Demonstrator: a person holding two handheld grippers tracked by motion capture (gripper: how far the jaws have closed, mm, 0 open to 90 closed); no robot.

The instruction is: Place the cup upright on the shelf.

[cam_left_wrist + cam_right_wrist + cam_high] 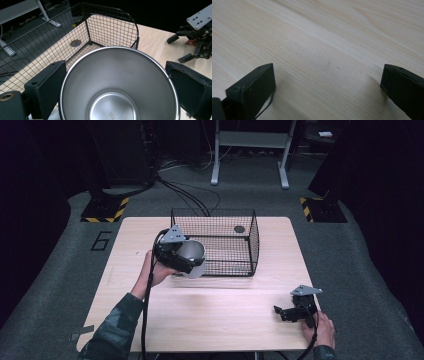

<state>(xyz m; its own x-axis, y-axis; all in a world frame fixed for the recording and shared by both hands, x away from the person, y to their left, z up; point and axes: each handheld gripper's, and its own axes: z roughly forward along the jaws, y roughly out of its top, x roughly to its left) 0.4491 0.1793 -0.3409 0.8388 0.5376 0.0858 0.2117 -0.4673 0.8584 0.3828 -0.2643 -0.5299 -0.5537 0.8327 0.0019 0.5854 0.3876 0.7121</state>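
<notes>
Gripping a steel cup [192,257] between its two pads, the left claw [184,261] holds it tipped on its side above the surface [215,315], just at the near-left corner of the wire basket [252,240], about seven o'clock from the basket's middle. In the left gripper view the cup [120,85] sits squarely between the pads [47,85], its mouth facing the basket [110,27] wall, so the likely step is carrying it over the rim and setting it inside. To do that well, lift first so the cup clears the top wire, then move toward one o'clock, level the cup and lower it onto the mesh floor before letting go; keep clear of the small dark round thing [239,229] at the basket's far side, which is too small to tell for sure, perhaps a lid. The squeeze should stay steady, since smooth metal could slip. The right claw [280,311] rests on the surface at five o'clock, jaws spread wide with nothing between them, well apart from the work.
</notes>
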